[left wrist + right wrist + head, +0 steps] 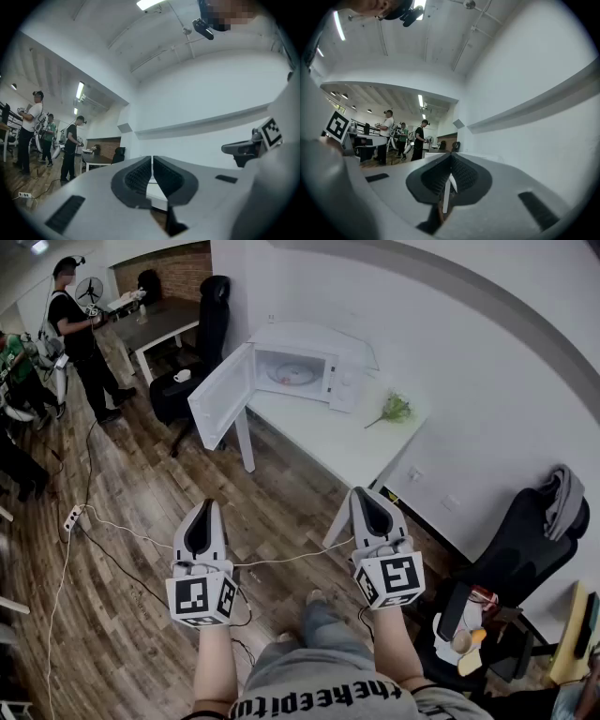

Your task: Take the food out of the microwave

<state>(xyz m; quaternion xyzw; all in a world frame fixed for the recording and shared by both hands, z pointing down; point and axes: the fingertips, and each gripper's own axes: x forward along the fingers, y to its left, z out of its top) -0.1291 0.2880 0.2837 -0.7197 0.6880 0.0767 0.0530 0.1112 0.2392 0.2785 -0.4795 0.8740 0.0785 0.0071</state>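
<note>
Head view: both tools are held side by side over the wood floor (141,615), pointed toward the desk (352,446).
Left tool (208,508): jaws are closed; in the left gripper view the ribbed pads (140,176) meet at the tips and nothing is clamped.
Right tool (363,495): jaws are closed; in the right gripper view the pads (464,172) are pressed tip to tip with nothing held.
Microwave (342,381): set on the desk ahead of both tools, well apart from them.
Door (220,395): swung fully open, on the side ahead of the left tool.
Plate (292,374): seen inside the microwave cavity, out of reach of either tool; what lies on it is too small to make out.
Plant (396,409): green sprig laid on the desk, ahead of the right tool, beside the microwave.
Chair (520,545): black, to the right of the right tool, a grey garment draped over its back.
Power strip (73,517): on the floor, left of the left tool, its cable trailing.
Person (80,334): standing far ahead and left of the left tool.
</note>
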